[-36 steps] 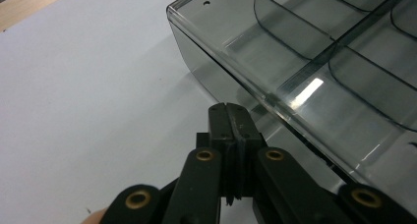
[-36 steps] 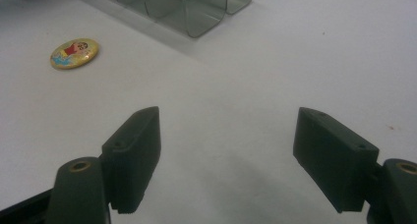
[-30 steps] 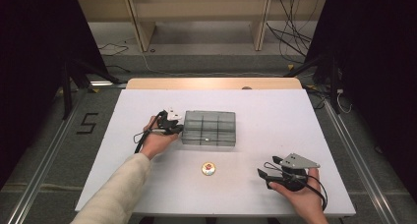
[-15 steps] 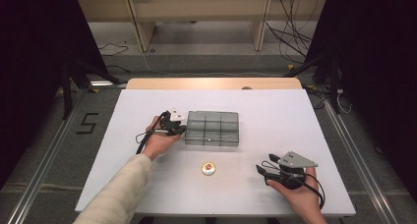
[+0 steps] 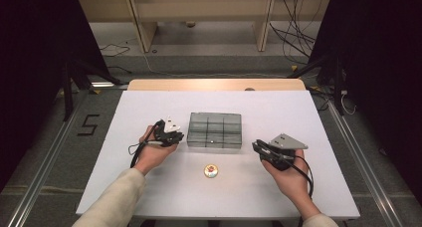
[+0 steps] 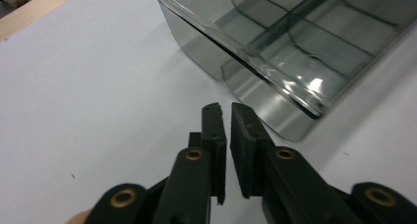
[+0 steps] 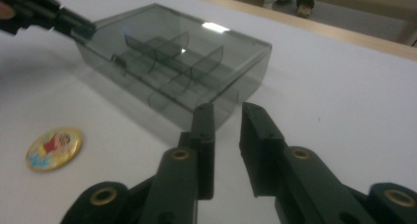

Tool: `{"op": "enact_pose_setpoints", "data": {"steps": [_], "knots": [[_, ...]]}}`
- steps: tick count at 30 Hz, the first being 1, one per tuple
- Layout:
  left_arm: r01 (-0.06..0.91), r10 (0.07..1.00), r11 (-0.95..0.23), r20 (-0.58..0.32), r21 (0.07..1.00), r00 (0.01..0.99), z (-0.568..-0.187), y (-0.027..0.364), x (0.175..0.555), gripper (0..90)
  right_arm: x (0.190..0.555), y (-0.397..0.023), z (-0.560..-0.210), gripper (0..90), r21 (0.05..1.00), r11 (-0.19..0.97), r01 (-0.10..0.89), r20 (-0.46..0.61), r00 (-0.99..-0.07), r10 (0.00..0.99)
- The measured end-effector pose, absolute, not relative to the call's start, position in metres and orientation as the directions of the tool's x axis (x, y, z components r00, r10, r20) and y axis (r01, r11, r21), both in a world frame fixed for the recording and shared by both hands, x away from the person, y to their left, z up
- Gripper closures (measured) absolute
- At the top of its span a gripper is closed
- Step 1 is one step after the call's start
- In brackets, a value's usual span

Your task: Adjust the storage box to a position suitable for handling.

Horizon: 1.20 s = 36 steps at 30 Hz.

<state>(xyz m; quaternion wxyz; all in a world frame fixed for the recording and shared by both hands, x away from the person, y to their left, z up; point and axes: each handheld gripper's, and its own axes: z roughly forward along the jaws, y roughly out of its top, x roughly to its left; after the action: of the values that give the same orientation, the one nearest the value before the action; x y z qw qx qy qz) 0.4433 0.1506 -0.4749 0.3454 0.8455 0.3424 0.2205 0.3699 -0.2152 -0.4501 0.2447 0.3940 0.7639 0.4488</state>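
- The table (image 5: 149, 112) is being treated as the limiting surface: bare white room is being left all round the work, widest toward the far wooden edge (image 5: 216, 84), while the near edge is being crowded by the person's forearms.
- The smoked clear compartment box (image 5: 215, 130) is sitting mid-table, lid closed, between the two tools. It is being judged light and slick; a one-sided push could be sliding or turning it rather than opening it.
- The left gripper (image 5: 175, 137) is being held just beside the box's left end. Its jaws have just been opening, are standing a narrow slit apart, and nothing is being pinched. In the left gripper view the left gripper (image 6: 227, 117) is pointing at the lid seam near a corner; a slip there could be scraping the wall.
- The right gripper (image 5: 257, 147) is being held near the box's right front corner, apart from it. Its jaws have just been closing, a small gap is being left, and nothing is lying between them, as its own view (image 7: 227, 117) shows.
- The small round badge (image 5: 211, 171) is lying in front of the box, between the hands, well clear of every edge; it could be being swept aside by a low wrist or trailing cable.
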Motion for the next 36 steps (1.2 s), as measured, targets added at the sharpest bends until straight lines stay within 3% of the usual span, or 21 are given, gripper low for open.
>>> {"op": "enact_pose_setpoints", "data": {"steps": [4,12,17,19,21,36], "knots": [[0.425,0.74,-0.49,0.105,0.761,0.665,-0.472,0.156,0.426,75.5,0.393,-0.202,-0.445,90.0,0.872,0.276,0.405,-0.004,-0.557,0.83],[0.428,0.734,-0.446,0.048,0.786,0.677,-0.478,0.161,0.406,61.2,0.437,-0.177,-0.438,90.0,0.838,0.278,0.47,0.029,-0.546,0.837],[0.425,0.726,-0.474,0.069,0.771,0.684,-0.482,0.159,0.405,69.6,0.468,-0.155,-0.429,90.0,0.814,0.313,0.49,0.015,-0.556,0.831],[0.435,0.731,-0.475,0.068,0.765,0.679,-0.482,0.157,0.404,83.9,0.485,-0.141,-0.423,90.0,0.797,0.344,0.497,-0.004,-0.564,0.826],[0.438,0.736,-0.469,0.065,0.767,0.674,-0.482,0.157,0.404,89.2,0.497,-0.132,-0.42,90.0,0.784,0.356,0.508,-0.011,-0.563,0.827],[0.456,0.76,-0.453,0.064,0.766,0.647,-0.49,0.15,0.417,89.5,0.555,-0.09,-0.43,90.0,0.669,0.417,0.615,-0.036,-0.534,0.845]]}}
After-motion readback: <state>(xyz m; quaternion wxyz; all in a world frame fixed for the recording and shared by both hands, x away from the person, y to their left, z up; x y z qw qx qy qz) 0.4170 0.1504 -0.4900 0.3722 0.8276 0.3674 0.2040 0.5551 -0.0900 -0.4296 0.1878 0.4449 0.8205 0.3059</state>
